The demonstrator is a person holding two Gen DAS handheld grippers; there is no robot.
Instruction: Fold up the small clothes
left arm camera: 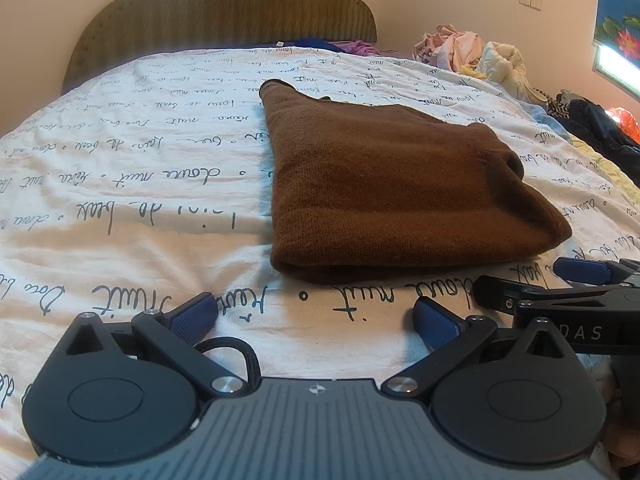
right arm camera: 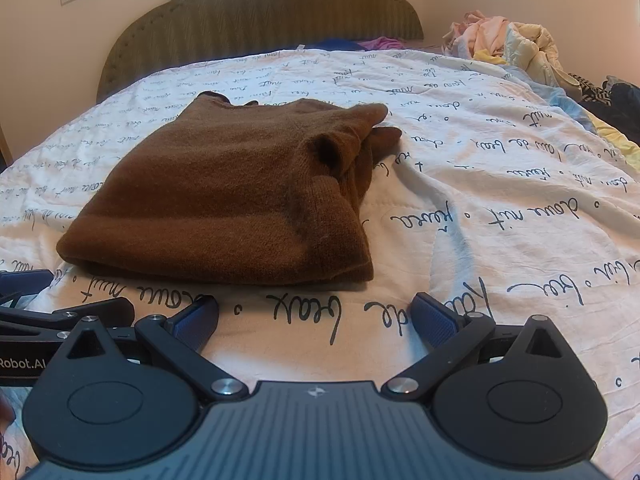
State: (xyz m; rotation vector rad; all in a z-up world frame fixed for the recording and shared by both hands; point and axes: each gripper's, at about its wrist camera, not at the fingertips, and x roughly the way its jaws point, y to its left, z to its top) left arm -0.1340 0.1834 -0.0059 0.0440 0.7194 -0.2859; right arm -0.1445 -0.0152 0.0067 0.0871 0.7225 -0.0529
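Note:
A brown knitted sweater (left arm camera: 392, 184) lies folded into a thick rectangle on the white bedspread (left arm camera: 132, 184) printed with handwriting. In the right wrist view the same sweater (right arm camera: 224, 200) shows a cuff and a sleeve end sticking out at its far right side. My left gripper (left arm camera: 316, 320) is open, a little short of the sweater's near folded edge, with nothing between its blue pads. My right gripper (right arm camera: 316, 318) is open too, just before the sweater's near right corner. Each gripper shows at the edge of the other's view, close beside it.
A pile of loose pale clothes (left arm camera: 472, 56) sits at the far right of the bed, with dark garments (left arm camera: 596, 124) nearer on the right edge. A padded headboard (left arm camera: 224, 12) stands behind. Purple and blue cloth (right arm camera: 360, 45) lies by the headboard.

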